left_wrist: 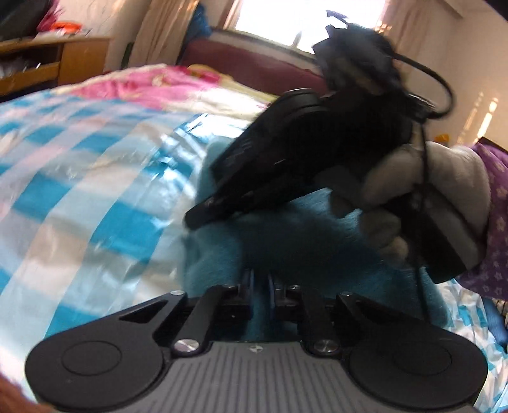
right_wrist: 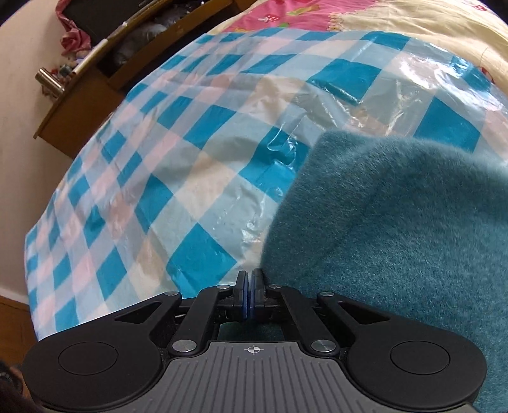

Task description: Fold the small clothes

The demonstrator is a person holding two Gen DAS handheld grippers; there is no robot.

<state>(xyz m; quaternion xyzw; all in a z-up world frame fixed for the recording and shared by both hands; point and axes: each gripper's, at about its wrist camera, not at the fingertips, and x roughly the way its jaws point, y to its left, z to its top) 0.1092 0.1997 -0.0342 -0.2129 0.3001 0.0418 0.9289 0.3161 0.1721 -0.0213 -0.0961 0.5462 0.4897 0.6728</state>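
Two grippers on teal fleece garment [right_wrist: 397, 238], lower right of frame, over checked plastic sheet [right_wrist: 158, 159] | left gripper [left_wrist: 261, 282] clamped on fleece | right gripper [right_wrist: 250, 282] pads together — nothing visibly caught | advised: re-grip edge, carry fold level.

A lived-in home bedroom: a bed spread with a glossy blue-and-white checked plastic sheet [right_wrist: 177, 178] over a pink floral quilt [left_wrist: 165, 85], a cluttered wooden desk [left_wrist: 47, 60] at upper left, and a sunlit curtained window [left_wrist: 304, 19] along the top.
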